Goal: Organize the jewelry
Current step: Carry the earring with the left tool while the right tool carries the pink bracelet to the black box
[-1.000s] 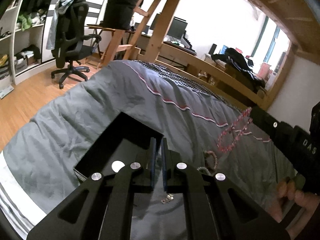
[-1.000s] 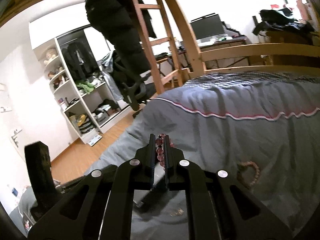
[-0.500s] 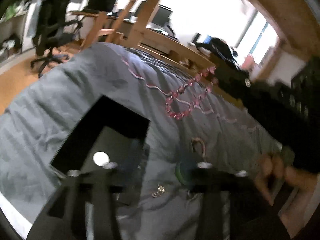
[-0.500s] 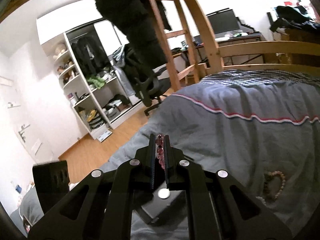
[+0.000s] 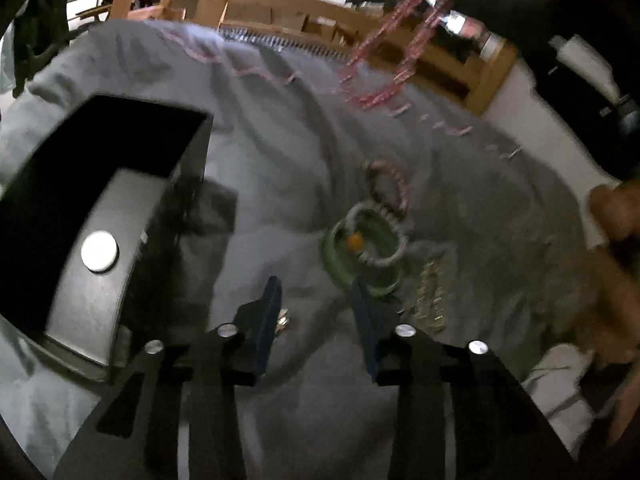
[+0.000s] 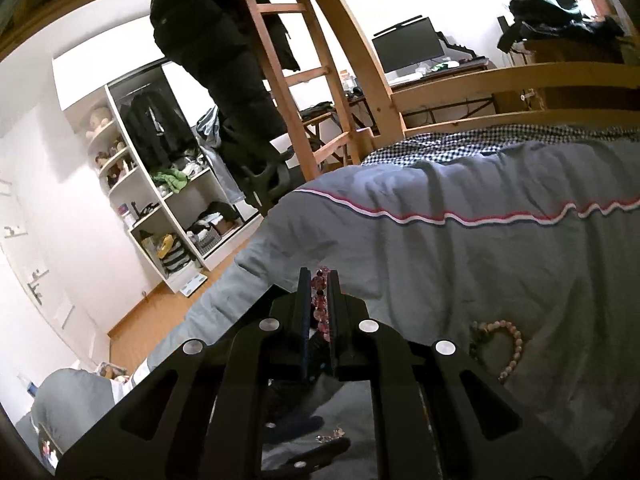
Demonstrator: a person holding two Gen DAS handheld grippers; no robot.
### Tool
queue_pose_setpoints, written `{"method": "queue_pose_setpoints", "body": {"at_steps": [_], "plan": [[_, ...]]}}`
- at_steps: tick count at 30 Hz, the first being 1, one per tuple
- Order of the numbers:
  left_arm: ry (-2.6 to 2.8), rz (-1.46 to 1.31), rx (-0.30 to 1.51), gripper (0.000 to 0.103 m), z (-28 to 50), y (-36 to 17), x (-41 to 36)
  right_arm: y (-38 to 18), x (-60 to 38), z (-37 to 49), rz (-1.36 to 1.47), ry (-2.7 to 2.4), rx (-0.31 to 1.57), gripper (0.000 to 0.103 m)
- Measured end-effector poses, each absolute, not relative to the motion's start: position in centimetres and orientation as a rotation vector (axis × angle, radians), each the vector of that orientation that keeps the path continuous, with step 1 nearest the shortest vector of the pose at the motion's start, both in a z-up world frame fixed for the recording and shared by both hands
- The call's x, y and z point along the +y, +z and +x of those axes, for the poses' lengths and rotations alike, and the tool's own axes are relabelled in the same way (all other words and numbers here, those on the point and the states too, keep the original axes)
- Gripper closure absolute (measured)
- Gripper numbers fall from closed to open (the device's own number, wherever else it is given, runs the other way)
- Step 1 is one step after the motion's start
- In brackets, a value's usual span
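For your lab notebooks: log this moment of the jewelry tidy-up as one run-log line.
left gripper: jaws closing, nothing between, above green bangle | right gripper: shut on pink bead necklace, lifted | black box: open on grey duvet

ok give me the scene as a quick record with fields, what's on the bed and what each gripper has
surface: grey blanket on a bed
box: open black box, left of the loose jewelry
loose on blanket: green bangle, pale bead bracelet, small silver piece
left gripper: jaws closing, nothing between them
right gripper: shut on pink bead necklace, which hangs above the blanket
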State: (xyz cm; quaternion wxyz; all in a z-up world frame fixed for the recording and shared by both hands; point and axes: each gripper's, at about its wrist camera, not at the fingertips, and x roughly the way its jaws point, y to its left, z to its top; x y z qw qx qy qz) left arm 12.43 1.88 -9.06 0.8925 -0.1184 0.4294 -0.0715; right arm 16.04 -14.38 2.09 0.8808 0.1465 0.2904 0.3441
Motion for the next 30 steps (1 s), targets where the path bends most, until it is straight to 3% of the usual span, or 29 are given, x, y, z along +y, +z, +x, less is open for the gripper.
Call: {"method": "queue_pose_setpoints", "body": {"at_steps": [6, 10, 30], "plan": [[-0.062, -0.290, 1.019, 0.087, 13.9, -12.5, 3.5, 1.5, -15.1, 16.5, 0.330, 0.707, 0.608, 0.094], [-0.106, -0.333, 1.011, 0.088, 13.6, -11.8, 3.7, 1.6, -15.2, 16.4, 0.336, 0.716, 0.604, 0.094], [0.098, -0.418, 0.567, 0.088, 8.9, -0.2, 8.8, 2.2, -10.9, 16.0, 0.380, 0.879, 0.612, 0.094]]}}
